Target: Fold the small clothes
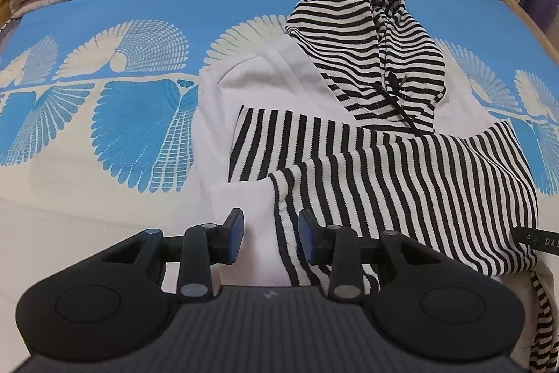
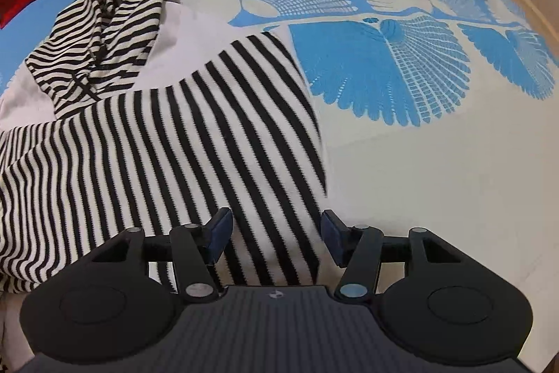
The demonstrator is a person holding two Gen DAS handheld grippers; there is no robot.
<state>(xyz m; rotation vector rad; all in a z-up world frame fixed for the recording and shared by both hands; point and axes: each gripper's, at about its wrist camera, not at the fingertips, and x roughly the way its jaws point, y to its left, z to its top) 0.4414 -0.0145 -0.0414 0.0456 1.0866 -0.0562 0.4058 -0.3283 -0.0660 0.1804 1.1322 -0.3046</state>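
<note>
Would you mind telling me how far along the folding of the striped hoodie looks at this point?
Partly done. The striped hoodie lies on the blue bedspread with a striped panel already folded across its white body, hood still out on top. In hand: nothing is gripped; the left gripper and right gripper are both open over the near edge. Left: folding in the hood and the final fold.

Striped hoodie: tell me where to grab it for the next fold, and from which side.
Probably take the striped hoodie by its near folded edge, where the striped layer ends on white fabric. That edge lies flat with a free lip, between the open pads of the left tool. Come from above, tilted down, one finger sliding under the lip.
</note>
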